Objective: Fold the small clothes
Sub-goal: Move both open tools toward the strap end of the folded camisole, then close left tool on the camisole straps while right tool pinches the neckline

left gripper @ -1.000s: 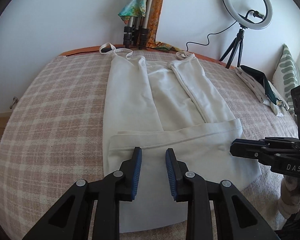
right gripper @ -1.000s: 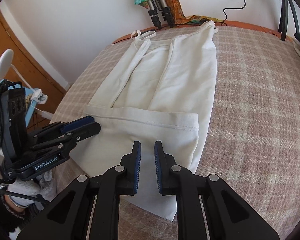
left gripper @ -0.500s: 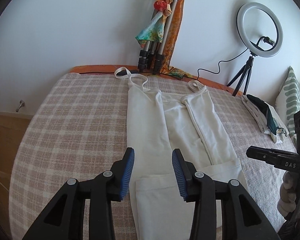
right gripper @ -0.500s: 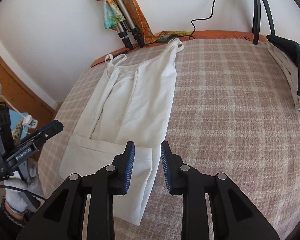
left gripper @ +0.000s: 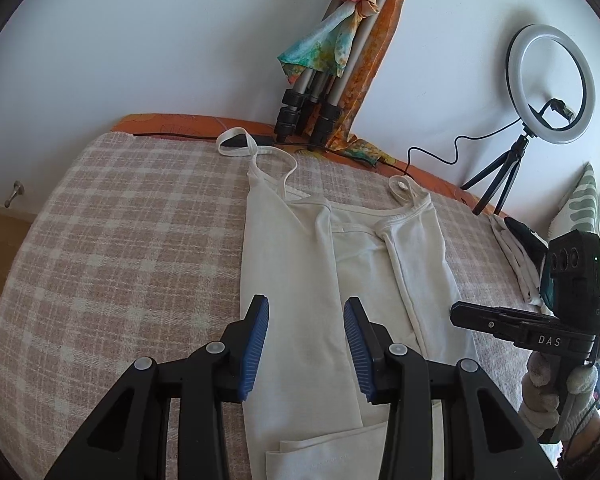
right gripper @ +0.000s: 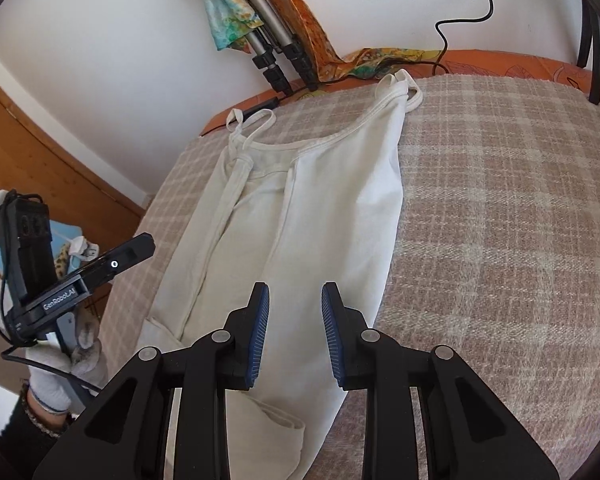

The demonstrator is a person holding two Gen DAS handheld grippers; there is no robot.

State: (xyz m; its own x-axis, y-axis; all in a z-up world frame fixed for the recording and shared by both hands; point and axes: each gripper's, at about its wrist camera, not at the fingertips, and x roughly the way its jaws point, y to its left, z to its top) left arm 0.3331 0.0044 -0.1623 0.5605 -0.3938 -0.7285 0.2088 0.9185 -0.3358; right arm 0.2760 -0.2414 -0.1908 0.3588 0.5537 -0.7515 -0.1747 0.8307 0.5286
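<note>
Top (left gripper: pixel 296 280) lies flat on bed (left gripper: pixel 120 248), sides tucked in, hem flipped up nearside, ready for the next fold. Left gripper (left gripper: pixel 306 346) and right gripper (right gripper: pixel 294 334) hover above it, jaws just opened partway, empty.

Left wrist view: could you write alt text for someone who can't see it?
A white camisole lies flat on a checked blanket, its sides folded inward and its bottom hem turned up. The left gripper, jaws open and empty, hangs above it, with the right gripper at the right edge. A ring light and tripod stand by the wall.
</note>
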